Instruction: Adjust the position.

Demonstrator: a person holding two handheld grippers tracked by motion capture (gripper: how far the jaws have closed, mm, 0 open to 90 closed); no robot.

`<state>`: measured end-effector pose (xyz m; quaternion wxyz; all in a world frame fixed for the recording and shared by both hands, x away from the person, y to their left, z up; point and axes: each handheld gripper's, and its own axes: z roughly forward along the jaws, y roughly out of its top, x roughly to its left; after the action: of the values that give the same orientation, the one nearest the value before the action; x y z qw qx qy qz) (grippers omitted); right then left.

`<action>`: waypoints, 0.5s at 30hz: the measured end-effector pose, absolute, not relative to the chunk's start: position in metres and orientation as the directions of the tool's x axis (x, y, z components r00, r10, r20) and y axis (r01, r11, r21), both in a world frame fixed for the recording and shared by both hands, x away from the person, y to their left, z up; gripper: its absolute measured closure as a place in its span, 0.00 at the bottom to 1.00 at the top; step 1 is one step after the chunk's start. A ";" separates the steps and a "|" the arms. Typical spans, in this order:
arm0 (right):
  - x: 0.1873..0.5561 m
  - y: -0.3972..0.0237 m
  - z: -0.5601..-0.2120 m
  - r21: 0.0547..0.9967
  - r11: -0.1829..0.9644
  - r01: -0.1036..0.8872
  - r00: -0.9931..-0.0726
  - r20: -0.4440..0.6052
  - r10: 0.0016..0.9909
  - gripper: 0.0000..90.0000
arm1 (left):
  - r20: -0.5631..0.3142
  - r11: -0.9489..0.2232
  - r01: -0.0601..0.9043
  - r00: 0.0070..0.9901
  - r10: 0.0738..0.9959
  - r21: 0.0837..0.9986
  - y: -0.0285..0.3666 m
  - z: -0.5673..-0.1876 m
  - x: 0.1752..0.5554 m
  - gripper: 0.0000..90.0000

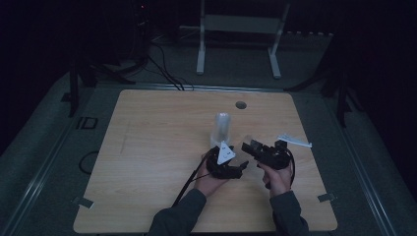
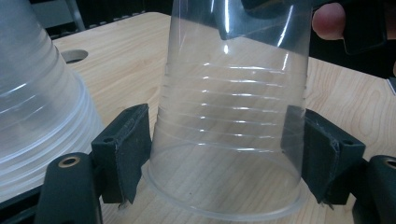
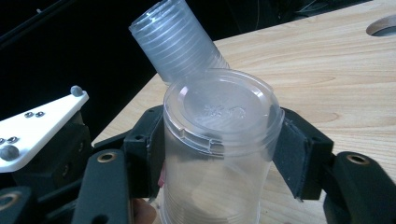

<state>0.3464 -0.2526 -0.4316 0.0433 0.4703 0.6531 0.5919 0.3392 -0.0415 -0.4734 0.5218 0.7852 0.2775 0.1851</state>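
L gripper [image 2: 224,154]: in the left gripper view the jaws stand fairly wide, one either side of a clear plastic cup [image 2: 229,140] near its rim. The lower-right pad looks pressed to the cup wall; the lower-left pad sits just beside the wall, and I can't tell if it touches. So it brackets the cup, but a firm grip isn't certain.

R gripper [image 3: 219,154]: in the right gripper view both pads sit against the sides of the same cup [image 3: 219,140] just below its closed base, so it's clamped on the cup. A fingertip shows at the bottom edge, left of centre.

Cup vs tools: it sits between both pairs of jaws, the L one near the rim end, the R one near the base end. In the high view the cup [image 1: 247,142] is a faint shape, lower centre-right of frame, between the L gripper [image 1: 240,169] and the R gripper [image 1: 248,146], over the table [image 1: 162,147].

Orientation: the cup is upside down, rim toward the wood and base away from it. In the left gripper view its long axis runs bottom to top of frame with a slight lean to the right, and the rim sits at or just above the tabletop; contact is unclear.

Stack of cups [image 1: 222,129]: also inverted, stands just beyond the grippers at frame centre; shows at left edge of the left gripper view [image 2: 37,107] and top centre of the right gripper view [image 3: 177,42], near the held cup but apart from it.
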 end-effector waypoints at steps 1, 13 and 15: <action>0.347 -0.253 -0.432 0.814 -0.143 0.564 -0.552 0.500 0.668 0.42 | 0.002 -0.302 0.242 0.778 0.628 0.922 -0.042 -0.473 0.339 0.27; 0.346 -0.254 -0.430 0.816 -0.116 0.566 -0.556 0.482 0.677 0.34 | 0.021 -0.319 0.226 0.786 0.618 0.920 -0.041 -0.472 0.337 0.28; 0.346 -0.254 -0.430 0.814 -0.105 0.571 -0.559 0.480 0.677 0.33 | 0.023 -0.319 0.224 0.786 0.618 0.921 -0.041 -0.471 0.337 0.28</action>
<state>0.3459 -0.2541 -0.4305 0.0456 0.4674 0.6672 0.5781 0.3372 -0.0412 -0.4713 0.5192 0.7896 0.2665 0.1895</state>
